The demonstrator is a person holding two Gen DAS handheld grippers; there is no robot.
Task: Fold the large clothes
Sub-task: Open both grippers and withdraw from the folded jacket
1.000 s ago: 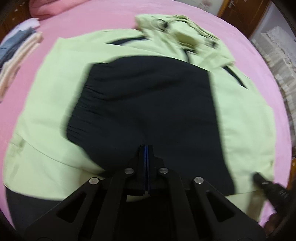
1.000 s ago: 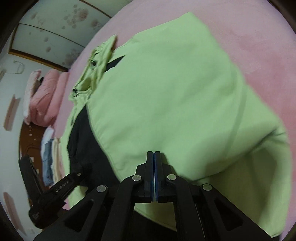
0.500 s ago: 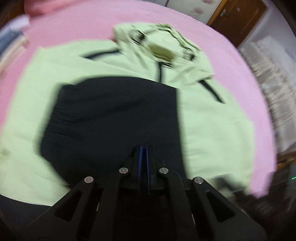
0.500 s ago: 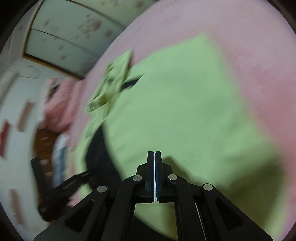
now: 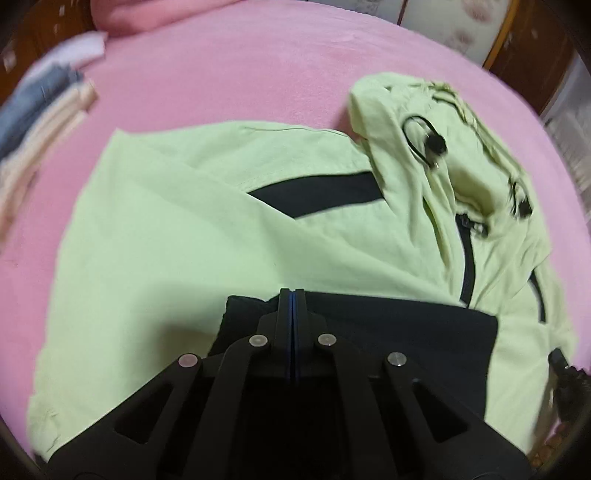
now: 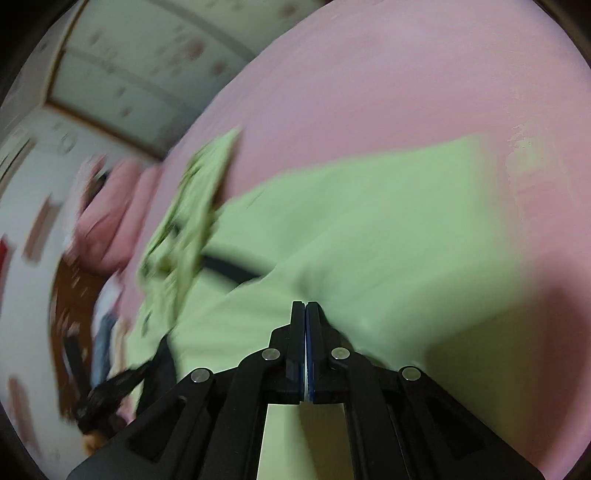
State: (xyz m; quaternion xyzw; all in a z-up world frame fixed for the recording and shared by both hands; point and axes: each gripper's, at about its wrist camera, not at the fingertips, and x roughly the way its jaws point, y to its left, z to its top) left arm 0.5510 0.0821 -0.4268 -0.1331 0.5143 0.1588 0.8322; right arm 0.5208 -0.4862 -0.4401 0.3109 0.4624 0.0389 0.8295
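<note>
the light green hooded jacket with black panels (image 5: 192, 236) lies spread across the pink bedspread (image 5: 229, 74), its hood (image 5: 436, 147) crumpled at the far right end with black drawcord toggles (image 5: 436, 144) showing on it. a black zipper strip (image 5: 467, 266) runs down from the collar, and a slanted black stripe (image 5: 317, 194) crosses the chest. a black fabric section of the jacket (image 5: 406, 332) lies at the near edge, folded over the green cloth.

the left tool (image 5: 292, 295) sits right at that black section, its two fingers pressed together with only a thin blue line between them; the black cloth meets the fingertips, but whether any of it is pinched cannot be told. the right tool (image 6: 306, 306) likewise has its fingers pressed flat against each other, tips at a raised fold of the green cloth; the view is blurred, so a pinch on the fabric cannot be confirmed. in the right wrist view the jacket (image 6: 369, 229) stretches away toward the hood, and the other black tool appears low at the left edge.

beyond the jacket, a stack of folded clothes in blue, beige and white (image 5: 40, 110) rests on the bed at the far left, well apart from the jacket. a pink bundle of bedding (image 5: 147, 18) lies at the head of the bed. dark wooden furniture (image 5: 528, 59) stands behind the bed on the right.
</note>
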